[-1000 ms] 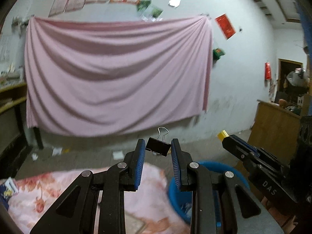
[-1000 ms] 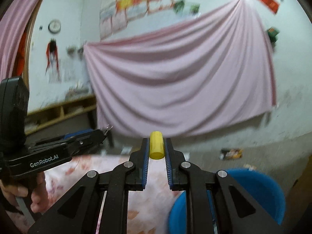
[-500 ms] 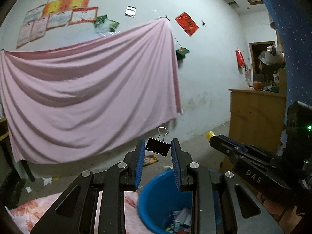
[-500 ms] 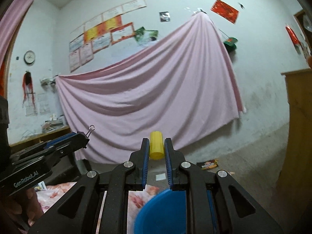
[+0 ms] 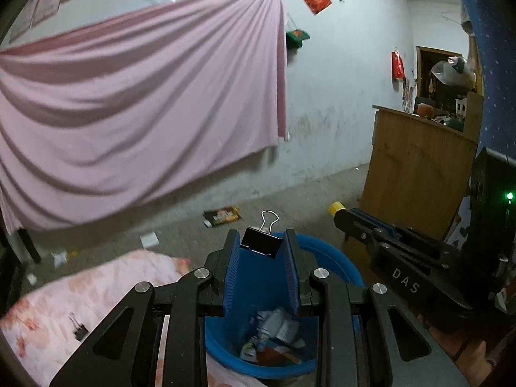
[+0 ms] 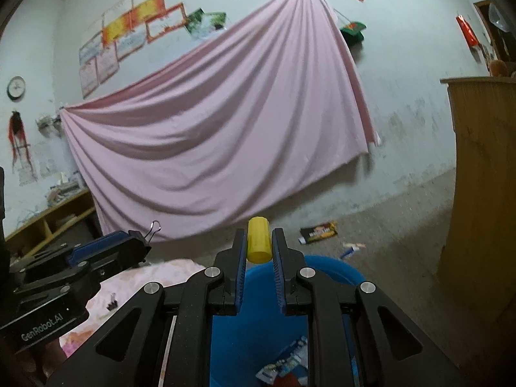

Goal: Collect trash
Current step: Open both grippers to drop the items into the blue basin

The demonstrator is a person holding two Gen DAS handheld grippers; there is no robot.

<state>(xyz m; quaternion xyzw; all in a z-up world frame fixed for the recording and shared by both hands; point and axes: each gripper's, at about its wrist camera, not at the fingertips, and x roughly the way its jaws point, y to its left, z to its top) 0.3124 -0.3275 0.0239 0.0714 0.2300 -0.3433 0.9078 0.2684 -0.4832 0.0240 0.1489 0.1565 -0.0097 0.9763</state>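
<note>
Black binder clip (image 5: 261, 246) clamped in left gripper (image 5: 262, 251), yellow cylinder (image 6: 258, 244) pinched in right gripper (image 6: 258, 250) above blue bin (image 5: 338, 266)

Glossy plastic bin (image 5: 338, 267); matt, seemingly metal binder clip (image 5: 261, 245).

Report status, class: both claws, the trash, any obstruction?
Left claw shut on black binder clip. Right claw shut on yellow cap. Both above blue bin. Nothing in the way.
</note>
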